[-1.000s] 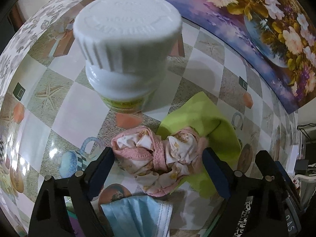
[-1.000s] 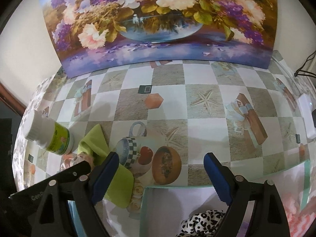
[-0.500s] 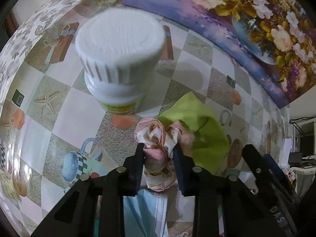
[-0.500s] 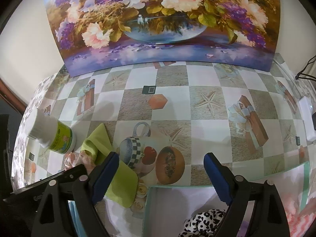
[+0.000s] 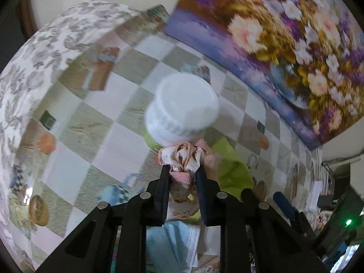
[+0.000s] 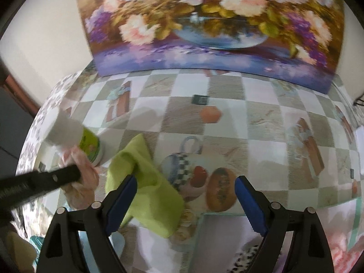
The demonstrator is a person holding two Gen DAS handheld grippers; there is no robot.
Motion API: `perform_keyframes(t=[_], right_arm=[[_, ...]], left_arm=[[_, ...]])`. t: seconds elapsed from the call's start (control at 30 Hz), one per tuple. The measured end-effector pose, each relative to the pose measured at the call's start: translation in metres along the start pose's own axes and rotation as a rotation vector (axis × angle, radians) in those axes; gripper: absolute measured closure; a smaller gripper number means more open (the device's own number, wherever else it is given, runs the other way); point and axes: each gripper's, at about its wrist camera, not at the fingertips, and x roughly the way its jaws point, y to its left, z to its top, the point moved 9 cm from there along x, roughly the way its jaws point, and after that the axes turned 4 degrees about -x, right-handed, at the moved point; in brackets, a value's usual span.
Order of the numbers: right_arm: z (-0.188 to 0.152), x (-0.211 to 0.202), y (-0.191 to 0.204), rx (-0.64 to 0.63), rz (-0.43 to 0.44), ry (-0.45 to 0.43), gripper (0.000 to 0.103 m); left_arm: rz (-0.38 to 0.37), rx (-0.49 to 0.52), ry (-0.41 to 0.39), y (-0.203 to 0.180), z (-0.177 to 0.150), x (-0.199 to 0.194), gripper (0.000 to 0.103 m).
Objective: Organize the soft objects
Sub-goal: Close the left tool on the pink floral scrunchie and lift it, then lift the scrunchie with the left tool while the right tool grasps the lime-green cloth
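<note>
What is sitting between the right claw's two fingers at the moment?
Nothing is held. In the right wrist view the right claw stands open over the tablecloth, with only a corner of the green cloth reaching past its left finger.

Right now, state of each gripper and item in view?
left gripper: shut on pink floral cloth, bunched.
right gripper: open, holding nothing.
green cloth: crumpled on the table.
white bottle: capped.
blue face mask: lying flat.
leopard-print fabric: mostly hidden.
</note>
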Motion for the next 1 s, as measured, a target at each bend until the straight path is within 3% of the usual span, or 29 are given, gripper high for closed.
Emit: perform_keyframes(t=[0.17, 0.33, 0.53, 0.6, 0.77, 1.0], right_arm=[[-0.008, 0.01, 0.031, -0.086, 0.044, 0.022, 0.013], [-0.018, 0.025, 0.044, -0.113, 0.073, 0.055, 0.021], [-0.022, 0.033, 0.04, -0.116, 0.052, 0.055, 0.044], [-0.021, 0.032, 0.04, -0.123, 0.048, 0.047, 0.063], [-0.02, 0.032, 0.034, -0.119, 0.041, 0.04, 0.087], [-0.013, 0.022, 0.029, -0.101, 0.082, 0.009, 0.097]], left_arm=[[0.014, -0.062, -0.046, 0.02, 0.014, -0.008, 0.08], [0.008, -0.087, -0.06, 0.029, 0.02, -0.013, 0.08], [0.004, -0.086, -0.045, 0.028, 0.018, -0.008, 0.08], [0.005, -0.086, -0.042, 0.028, 0.018, -0.007, 0.08], [0.008, -0.085, -0.04, 0.027, 0.017, -0.005, 0.08], [0.002, -0.089, -0.031, 0.028, 0.016, -0.001, 0.08]])
